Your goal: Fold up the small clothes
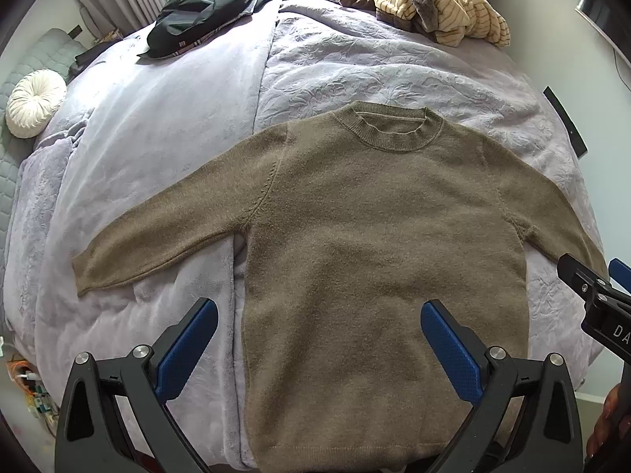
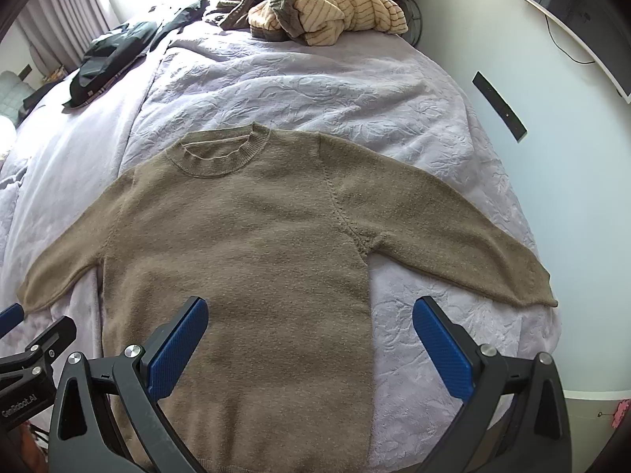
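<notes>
Clearly, the brown sweater (image 1: 378,236) lies flat, face up, on the lilac bedspread (image 1: 355,67), sleeves spread. Left gripper (image 1: 319,339) and right gripper (image 2: 309,335) hover above the hem, fingers spread, empty. Loose knit may bunch if pinched unevenly; the hem edge seems partly hidden.

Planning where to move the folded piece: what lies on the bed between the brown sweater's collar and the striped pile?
Only bare lavender bedspread between sweater collar and striped clothes pile; nothing else there, clearest in the right wrist view.
</notes>
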Tool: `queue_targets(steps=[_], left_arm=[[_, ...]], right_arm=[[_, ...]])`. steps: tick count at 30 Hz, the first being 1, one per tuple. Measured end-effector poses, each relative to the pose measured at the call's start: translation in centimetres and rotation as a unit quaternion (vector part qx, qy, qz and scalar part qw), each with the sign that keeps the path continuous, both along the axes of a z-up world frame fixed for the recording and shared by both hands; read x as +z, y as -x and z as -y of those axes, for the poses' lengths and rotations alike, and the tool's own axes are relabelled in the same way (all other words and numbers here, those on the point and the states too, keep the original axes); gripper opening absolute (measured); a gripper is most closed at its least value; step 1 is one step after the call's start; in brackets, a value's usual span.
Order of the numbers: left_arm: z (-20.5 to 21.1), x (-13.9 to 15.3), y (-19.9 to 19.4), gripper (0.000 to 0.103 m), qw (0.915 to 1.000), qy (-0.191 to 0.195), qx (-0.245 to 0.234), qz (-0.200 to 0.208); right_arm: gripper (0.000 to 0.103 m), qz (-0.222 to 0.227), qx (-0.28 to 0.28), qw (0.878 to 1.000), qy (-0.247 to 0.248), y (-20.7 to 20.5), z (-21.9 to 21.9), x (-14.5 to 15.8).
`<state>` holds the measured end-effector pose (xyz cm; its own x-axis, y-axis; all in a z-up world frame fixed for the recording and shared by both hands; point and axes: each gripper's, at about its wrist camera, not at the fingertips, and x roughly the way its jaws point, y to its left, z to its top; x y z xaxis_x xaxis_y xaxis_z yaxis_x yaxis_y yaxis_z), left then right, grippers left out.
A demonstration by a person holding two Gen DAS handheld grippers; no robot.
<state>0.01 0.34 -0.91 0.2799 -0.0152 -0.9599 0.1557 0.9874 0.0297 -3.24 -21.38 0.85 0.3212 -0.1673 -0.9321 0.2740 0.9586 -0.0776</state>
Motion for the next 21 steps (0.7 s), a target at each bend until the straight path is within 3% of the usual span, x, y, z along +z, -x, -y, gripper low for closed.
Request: queue_targets(steps=[10,21], left_arm=[[0.17,-0.32,0.1,0.103,1.0,0.005,0.002,-0.001],[-0.03,-0.5,0.24,0.103,0.9993,0.036,0.005,-0.001]], right_arm=[[0.103,0.0,-0.001,1.0,0.0,-0.05,-0.02,0.01],[0.103,-0.002,0.0,1.0,0.0,-0.08,-0.29,-0.12]])
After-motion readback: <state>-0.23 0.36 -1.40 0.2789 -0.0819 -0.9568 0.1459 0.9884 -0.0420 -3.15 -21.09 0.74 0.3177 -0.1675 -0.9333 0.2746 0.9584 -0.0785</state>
